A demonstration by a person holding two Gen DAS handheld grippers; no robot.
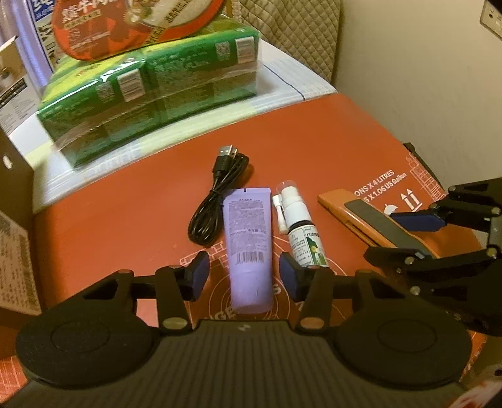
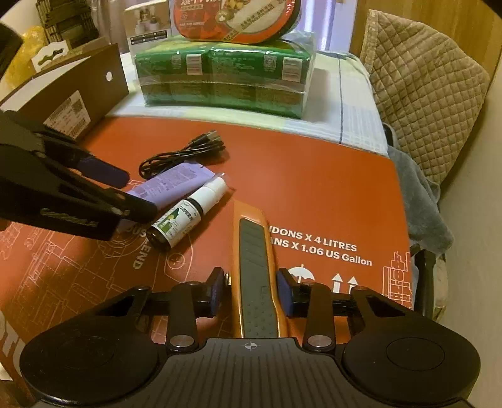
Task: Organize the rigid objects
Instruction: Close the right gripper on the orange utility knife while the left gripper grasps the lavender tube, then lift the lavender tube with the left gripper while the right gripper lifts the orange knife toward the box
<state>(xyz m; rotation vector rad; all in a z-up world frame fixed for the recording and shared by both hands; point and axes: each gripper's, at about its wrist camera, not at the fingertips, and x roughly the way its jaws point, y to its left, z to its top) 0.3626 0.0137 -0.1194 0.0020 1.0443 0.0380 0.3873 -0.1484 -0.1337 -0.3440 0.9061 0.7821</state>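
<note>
Four small things lay in a row on the red printed surface (image 1: 329,135), and the lavender tube (image 1: 250,248) serves as the landmark. A coiled black USB cable (image 1: 216,201) lay just to its left, nearly touching; a small spray bottle (image 1: 302,233) lay just to its right, its clear cap pointing away from the cameras; an orange utility knife (image 2: 255,273) lay farther right, near the white print.

The left gripper (image 1: 243,276) hung over the tube's near end, its blue fingers (image 1: 200,271) standing either side of the tube with a gap on each side, gripping nothing. The right gripper (image 2: 251,292) straddled the knife's handle, fingers (image 2: 285,293) drawn in close; whether they pressed the handle I cannot tell (a thin strip of red seemed to show on the left side).

Beyond the cable the red surface lay bare up to its far edge, where a green shrink-wrapped pack (image 2: 226,78) stood with a red bowl-shaped package (image 2: 238,22) on top. A brown box (image 2: 78,94) bordered the left edge. Right of the knife the surface ended near a quilted cushion (image 2: 420,94).
</note>
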